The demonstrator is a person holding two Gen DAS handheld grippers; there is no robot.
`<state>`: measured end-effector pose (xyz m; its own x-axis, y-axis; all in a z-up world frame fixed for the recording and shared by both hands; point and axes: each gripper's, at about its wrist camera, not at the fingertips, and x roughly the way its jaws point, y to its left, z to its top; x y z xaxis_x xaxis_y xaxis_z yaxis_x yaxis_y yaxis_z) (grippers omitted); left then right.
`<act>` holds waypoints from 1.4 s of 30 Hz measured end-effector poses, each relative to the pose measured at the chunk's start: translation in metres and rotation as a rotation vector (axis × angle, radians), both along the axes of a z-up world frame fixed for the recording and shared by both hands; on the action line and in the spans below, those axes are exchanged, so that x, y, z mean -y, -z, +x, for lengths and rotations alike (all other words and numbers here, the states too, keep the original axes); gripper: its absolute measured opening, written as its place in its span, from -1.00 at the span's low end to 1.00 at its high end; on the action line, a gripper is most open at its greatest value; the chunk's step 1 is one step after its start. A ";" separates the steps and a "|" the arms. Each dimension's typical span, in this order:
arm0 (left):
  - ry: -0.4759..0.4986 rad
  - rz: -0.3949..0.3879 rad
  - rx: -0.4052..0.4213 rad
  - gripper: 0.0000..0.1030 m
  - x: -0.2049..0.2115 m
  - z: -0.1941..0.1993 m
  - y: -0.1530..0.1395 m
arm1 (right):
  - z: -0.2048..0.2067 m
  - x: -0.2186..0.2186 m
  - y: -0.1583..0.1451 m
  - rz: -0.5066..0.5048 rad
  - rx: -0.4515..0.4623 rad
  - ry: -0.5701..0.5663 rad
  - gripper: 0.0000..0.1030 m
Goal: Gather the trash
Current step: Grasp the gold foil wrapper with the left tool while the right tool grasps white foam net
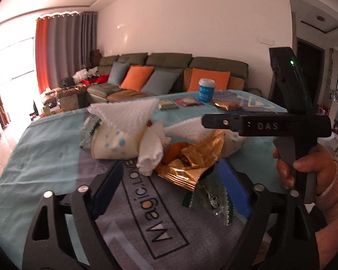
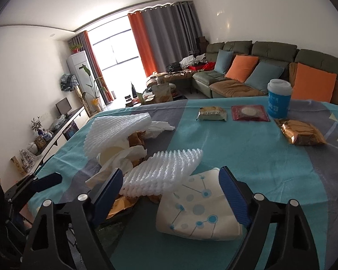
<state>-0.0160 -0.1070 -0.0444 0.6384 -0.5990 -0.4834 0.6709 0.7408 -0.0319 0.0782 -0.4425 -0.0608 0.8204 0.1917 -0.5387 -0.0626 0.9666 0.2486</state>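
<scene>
Flattened paper cup sat between our right gripper's released jaws, left gripper also unclenched over gold wrapper; light, crushable, so we'd pinch mid-body.

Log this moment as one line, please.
stage: reaching for trash pile | left gripper: open over gold wrapper | right gripper: open around flattened paper cup | nothing gripped

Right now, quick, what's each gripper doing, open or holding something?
Left gripper: open, holding nothing; a gold wrapper lies between its fingers.
Right gripper: open, holding nothing; a flattened paper cup lies between its fingers.
</scene>
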 end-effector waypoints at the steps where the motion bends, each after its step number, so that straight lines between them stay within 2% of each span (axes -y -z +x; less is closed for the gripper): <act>1: 0.010 0.006 -0.013 0.36 0.001 0.001 0.002 | 0.002 -0.001 0.002 0.007 -0.013 -0.010 0.39; 3: 0.028 0.016 -0.033 0.14 0.003 0.003 0.005 | 0.006 -0.001 0.004 0.028 -0.026 -0.022 0.20; 4: 0.042 0.016 -0.048 -0.06 0.003 0.005 0.006 | 0.006 0.000 0.005 0.047 -0.030 -0.030 -0.03; 7: 0.077 0.001 -0.095 -0.50 0.002 0.010 0.011 | 0.006 0.004 0.006 0.088 -0.038 -0.045 -0.29; 12: 0.069 -0.019 -0.087 -0.77 0.001 0.013 0.013 | 0.002 0.007 0.001 0.105 -0.018 -0.054 -0.73; 15: 0.063 -0.032 -0.083 -0.91 -0.003 0.012 0.013 | -0.001 0.005 -0.005 0.100 0.003 -0.058 -0.76; 28: 0.033 -0.143 -0.062 -0.97 -0.060 0.007 -0.013 | -0.018 0.006 -0.059 0.089 0.162 -0.052 -0.78; 35: -0.094 -0.170 -0.036 -0.97 -0.112 0.006 -0.027 | -0.018 -0.012 -0.084 0.082 0.244 -0.089 -0.78; 38: -0.170 -0.174 -0.023 -0.97 -0.137 0.007 -0.030 | -0.018 -0.016 -0.090 0.051 0.288 -0.049 -0.78; 42: -0.270 -0.179 -0.018 -0.97 -0.168 0.012 -0.031 | -0.018 -0.020 -0.097 0.064 0.337 -0.038 -0.78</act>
<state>-0.0038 0.0609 -0.0139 0.7782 -0.4858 -0.3980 0.4492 0.8735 -0.1878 0.0599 -0.4228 0.0363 0.9417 0.2504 -0.2248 -0.1875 0.9452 0.2674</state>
